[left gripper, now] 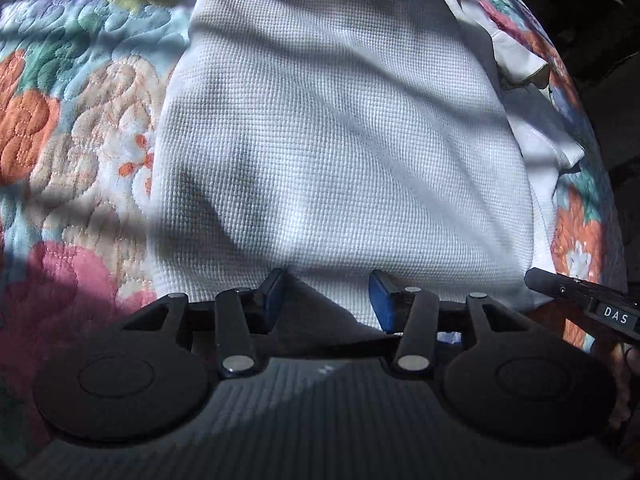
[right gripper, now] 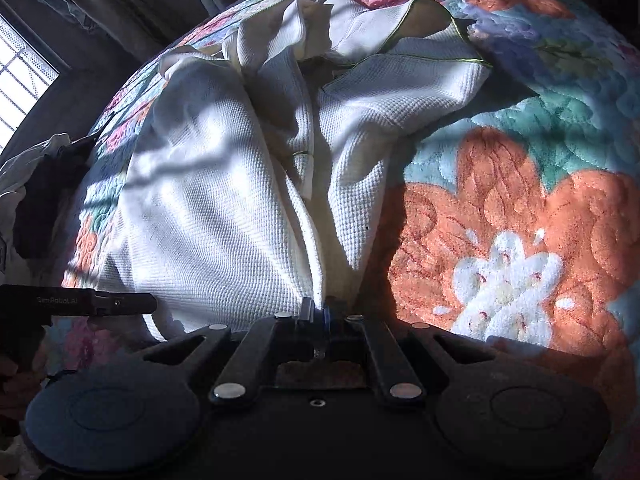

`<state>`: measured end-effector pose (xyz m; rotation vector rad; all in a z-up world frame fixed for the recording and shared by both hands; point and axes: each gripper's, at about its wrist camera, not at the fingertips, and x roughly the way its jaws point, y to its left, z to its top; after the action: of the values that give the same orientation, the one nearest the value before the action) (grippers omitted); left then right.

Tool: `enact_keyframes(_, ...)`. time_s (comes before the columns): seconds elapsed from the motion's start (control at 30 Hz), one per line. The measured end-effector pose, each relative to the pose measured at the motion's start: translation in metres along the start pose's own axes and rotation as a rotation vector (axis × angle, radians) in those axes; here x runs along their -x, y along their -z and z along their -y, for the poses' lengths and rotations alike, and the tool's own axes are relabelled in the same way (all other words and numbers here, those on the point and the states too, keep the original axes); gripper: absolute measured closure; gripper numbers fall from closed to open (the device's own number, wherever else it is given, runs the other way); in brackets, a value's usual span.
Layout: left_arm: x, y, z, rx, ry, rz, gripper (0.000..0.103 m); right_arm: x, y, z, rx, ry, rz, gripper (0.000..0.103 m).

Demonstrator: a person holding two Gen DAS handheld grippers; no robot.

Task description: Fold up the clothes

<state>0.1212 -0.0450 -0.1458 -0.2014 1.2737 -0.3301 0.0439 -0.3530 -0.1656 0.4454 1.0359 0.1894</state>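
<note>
A white waffle-knit garment point(left gripper: 340, 140) lies spread on a floral quilt point(left gripper: 60, 140). My left gripper point(left gripper: 330, 294) is open, its blue pads point(left gripper: 380, 300) over the garment's near hem, with nothing between them. In the right wrist view the same garment point(right gripper: 208, 200) shows bunched folds and a green-trimmed neckline at the far end. My right gripper point(right gripper: 318, 312) is shut on the garment's near edge, and the cloth runs up from between the fingers. The right gripper shows at the left view's right edge point(left gripper: 580, 300); the left gripper shows at the right view's left edge point(right gripper: 92, 304).
The flowered quilt point(right gripper: 500, 240) covers the bed on both sides of the garment. A window point(right gripper: 20, 76) and dark curtains are at the far left. Other pale cloth point(right gripper: 28, 172) lies off the bed's left edge. The bed edge drops into shadow at the right point(left gripper: 608, 80).
</note>
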Motion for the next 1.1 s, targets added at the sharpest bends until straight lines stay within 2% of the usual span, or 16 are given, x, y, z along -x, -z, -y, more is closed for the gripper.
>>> enact_keyframes(0.13,0.002,-0.004,0.000,0.015,0.008,-0.018,0.057,0.000,0.002,-0.003,0.001,0.011,-0.004,0.098)
enact_keyframes(0.17,0.006,-0.005,0.001,0.014,0.009,-0.022,0.057,0.003,-0.001,-0.007,0.011,0.029,-0.017,0.095)
enact_keyframes(0.23,0.019,-0.010,0.003,0.002,-0.001,-0.006,0.057,0.008,-0.007,-0.017,0.029,0.071,-0.052,0.082)
enact_keyframes(0.27,0.027,-0.014,0.005,-0.008,-0.010,0.013,0.057,0.011,-0.010,-0.022,0.038,0.091,-0.069,0.057)
enact_keyframes(0.3,0.037,-0.021,0.008,-0.019,-0.029,0.049,0.057,0.016,-0.015,-0.030,0.063,0.134,-0.060,0.040)
enact_keyframes(0.37,0.053,-0.038,0.014,-0.032,-0.059,0.122,0.053,0.029,-0.027,-0.050,0.152,0.155,-0.006,0.040)
enact_keyframes(0.43,0.061,-0.055,0.020,-0.056,-0.060,0.161,0.051,0.038,-0.043,-0.069,0.213,0.127,0.047,0.041)
enact_keyframes(0.53,0.063,-0.088,0.028,-0.081,-0.056,0.192,0.051,0.037,-0.082,-0.100,0.298,-0.011,0.147,0.041)
enact_keyframes(0.6,0.063,-0.108,0.028,-0.109,-0.036,0.224,0.051,0.024,-0.110,-0.122,0.369,-0.066,0.186,0.041)
enact_keyframes(0.63,0.063,-0.117,0.026,-0.124,-0.020,0.243,0.047,0.011,-0.124,-0.132,0.396,-0.072,0.193,0.041)
enact_keyframes(0.67,0.060,-0.127,0.020,-0.115,-0.024,0.248,0.044,-0.004,-0.138,-0.141,0.420,-0.073,0.198,0.041)
enact_keyframes(0.8,0.049,-0.166,-0.006,-0.068,-0.083,0.253,0.044,-0.064,-0.191,-0.175,0.508,-0.085,0.193,0.041)
enact_keyframes(0.9,0.047,-0.188,-0.024,-0.055,-0.127,0.259,0.044,-0.106,-0.220,-0.182,0.490,-0.087,0.136,0.040)
enact_keyframes(0.97,0.046,-0.201,-0.031,-0.051,-0.129,0.264,0.044,-0.129,-0.235,-0.184,0.467,-0.050,0.132,0.036)
enact_keyframes(1.1,0.040,-0.229,-0.041,-0.040,-0.132,0.282,0.044,-0.176,-0.261,-0.186,0.448,-0.029,0.040,0.029)
